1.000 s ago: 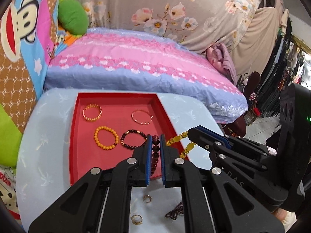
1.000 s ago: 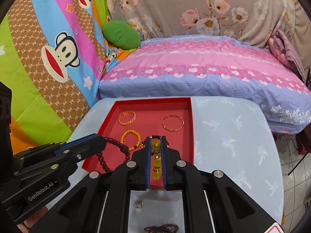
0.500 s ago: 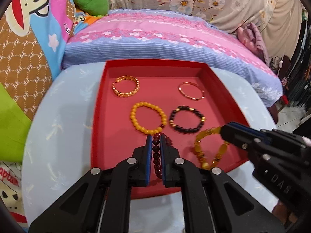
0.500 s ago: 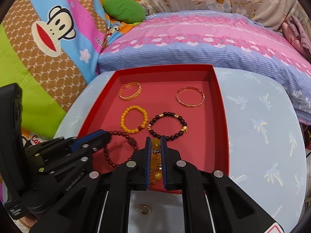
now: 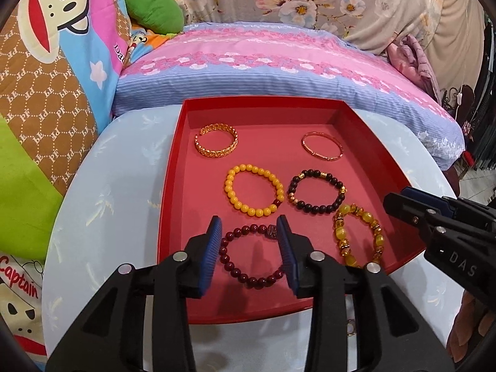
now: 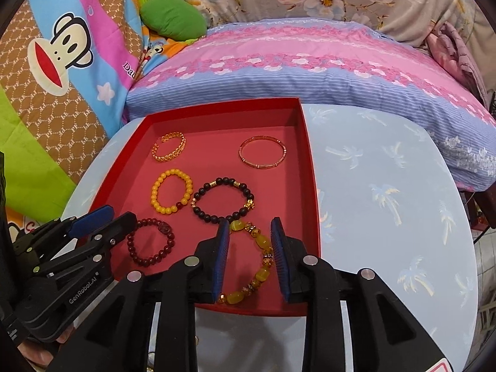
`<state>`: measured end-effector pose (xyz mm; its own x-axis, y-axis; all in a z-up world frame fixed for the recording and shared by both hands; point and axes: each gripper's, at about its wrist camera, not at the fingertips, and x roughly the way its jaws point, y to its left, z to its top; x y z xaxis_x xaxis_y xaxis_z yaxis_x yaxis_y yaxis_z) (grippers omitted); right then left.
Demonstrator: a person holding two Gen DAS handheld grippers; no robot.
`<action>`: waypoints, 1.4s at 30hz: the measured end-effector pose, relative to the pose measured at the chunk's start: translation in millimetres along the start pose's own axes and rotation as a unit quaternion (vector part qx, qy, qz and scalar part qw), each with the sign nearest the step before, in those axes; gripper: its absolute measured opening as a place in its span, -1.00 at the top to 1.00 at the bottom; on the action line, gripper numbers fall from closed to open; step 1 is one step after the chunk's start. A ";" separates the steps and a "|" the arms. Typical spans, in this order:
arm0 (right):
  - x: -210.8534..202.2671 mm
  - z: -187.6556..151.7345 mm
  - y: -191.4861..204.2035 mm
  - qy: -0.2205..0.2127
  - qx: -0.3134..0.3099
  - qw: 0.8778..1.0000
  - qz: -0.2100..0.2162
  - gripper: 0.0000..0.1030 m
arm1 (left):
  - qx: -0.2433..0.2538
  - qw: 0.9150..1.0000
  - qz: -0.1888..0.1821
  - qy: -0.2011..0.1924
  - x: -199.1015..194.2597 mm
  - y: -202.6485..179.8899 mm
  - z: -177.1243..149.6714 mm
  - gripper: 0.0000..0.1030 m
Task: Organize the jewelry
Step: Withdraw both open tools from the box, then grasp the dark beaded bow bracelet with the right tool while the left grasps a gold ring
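A red tray (image 5: pixel 172 186) on a pale blue table holds several bracelets. The dark red bead bracelet (image 5: pixel 237 271) lies flat on the tray floor between the jaws of my left gripper (image 5: pixel 249 219). Those jaws are opening and the pads no longer press on it. My right gripper (image 6: pixel 249 220) is opening too. The amber-yellow bead bracelet (image 6: pixel 262 241) lies flat between its pads, its left side hidden behind one finger. Each gripper shows in the other's view, the right gripper (image 5: pixel 400 201) at the tray's right rim and the left gripper (image 6: pixel 102 217) at its left.
Farther back in the tray lie a yellow bead bracelet (image 5: pixel 254 193), a black bead bracelet (image 5: pixel 316 193), a gold chain cuff (image 5: pixel 217 144) and a thin rose-gold bangle (image 5: pixel 322 148). A small ring (image 5: pixel 350 330) sits on the table (image 5: pixel 108 217) near the tray's front. A bed (image 5: pixel 279 62) borders the table's far side.
Both grippers came down over the tray with their bracelets pinched, then their jaws parted. The dark red and amber bracelets now lie loose on the tray floor.
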<state>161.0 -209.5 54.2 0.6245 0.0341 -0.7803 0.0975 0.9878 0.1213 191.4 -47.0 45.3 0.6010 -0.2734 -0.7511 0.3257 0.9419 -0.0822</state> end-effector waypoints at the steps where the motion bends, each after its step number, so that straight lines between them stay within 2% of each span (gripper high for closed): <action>1: -1.3 -0.8 -0.2 -0.001 0.000 1.000 0.001 0.46 | -0.002 1.000 -0.001 0.000 -0.9 -0.5 0.3 0.32; 11: -17.1 -10.7 6.1 -0.006 0.001 1.000 0.015 0.46 | -0.004 1.000 0.000 -0.005 -11.8 -5.5 -1.7 0.32; 22: -49.0 -32.5 8.7 -0.016 -0.001 1.000 0.020 0.46 | -0.011 1.000 -0.008 -0.017 -45.2 -12.1 -16.9 0.32; 31: -68.1 -74.9 -3.0 -0.002 0.006 1.000 0.020 0.46 | -0.023 1.000 -0.006 -0.016 -72.3 -7.8 -48.8 0.32; 39: -65.9 -112.1 -10.0 0.024 0.017 0.999 0.018 0.44 | -0.042 0.999 -0.004 -0.004 -83.3 0.5 -83.1 0.32; 42: -66.7 -120.1 -7.9 0.024 0.016 0.999 0.018 0.30 | -0.045 0.999 -0.003 0.000 -88.2 3.1 -97.6 0.32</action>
<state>25.5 -201.3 31.7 0.5898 0.0783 -0.8038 0.1004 0.9805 0.1692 68.2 -0.9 47.4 0.5992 -0.2782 -0.7508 0.2612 0.9543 -0.1451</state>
